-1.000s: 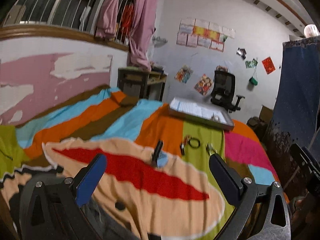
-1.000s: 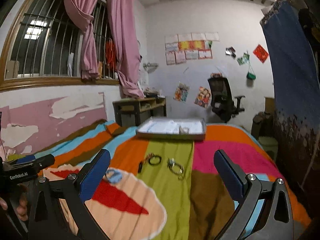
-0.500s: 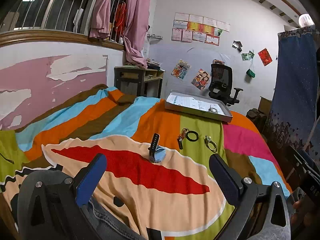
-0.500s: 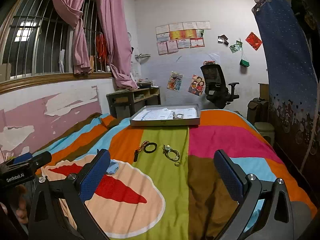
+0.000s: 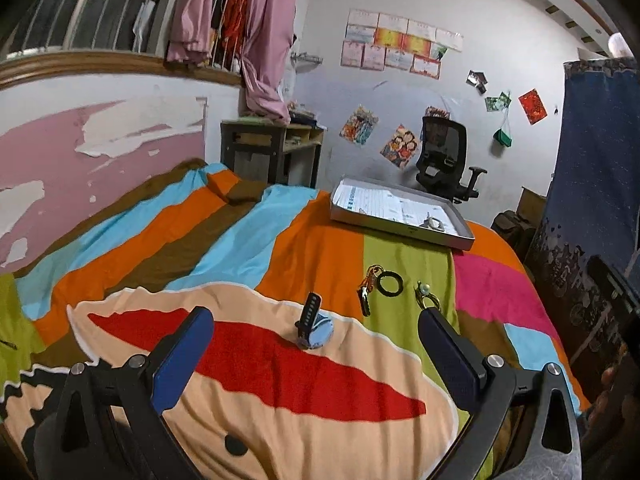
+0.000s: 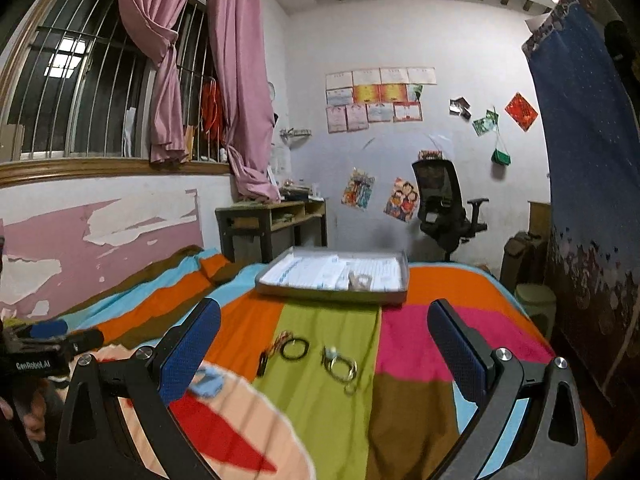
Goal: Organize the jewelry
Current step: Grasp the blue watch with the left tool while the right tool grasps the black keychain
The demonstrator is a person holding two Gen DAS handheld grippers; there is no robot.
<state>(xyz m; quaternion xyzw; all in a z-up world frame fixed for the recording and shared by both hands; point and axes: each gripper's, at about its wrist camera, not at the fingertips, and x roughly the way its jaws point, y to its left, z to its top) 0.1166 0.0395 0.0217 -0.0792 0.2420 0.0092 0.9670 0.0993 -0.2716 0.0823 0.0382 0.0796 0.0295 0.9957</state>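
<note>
Both tools hang empty, fingers spread wide: the left tool point(image 5: 316, 354) and the right tool point(image 6: 324, 346). At frame centre on the striped bed point(image 5: 240, 240) lie a black ring point(image 5: 390, 283), a pearl ring point(image 5: 426, 298) and a watch point(image 5: 314, 326); the tray point(image 5: 400, 210) sits beyond, upper centre.

Striped bedspread point(image 5: 248, 240) carries tray point(image 5: 400, 227), black ring point(image 5: 390, 283), possibly watch point(image 5: 314, 326).

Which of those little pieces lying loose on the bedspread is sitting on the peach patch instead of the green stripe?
The blue watch, strap sticking up. The black ring and gold rings lie on green.
</note>
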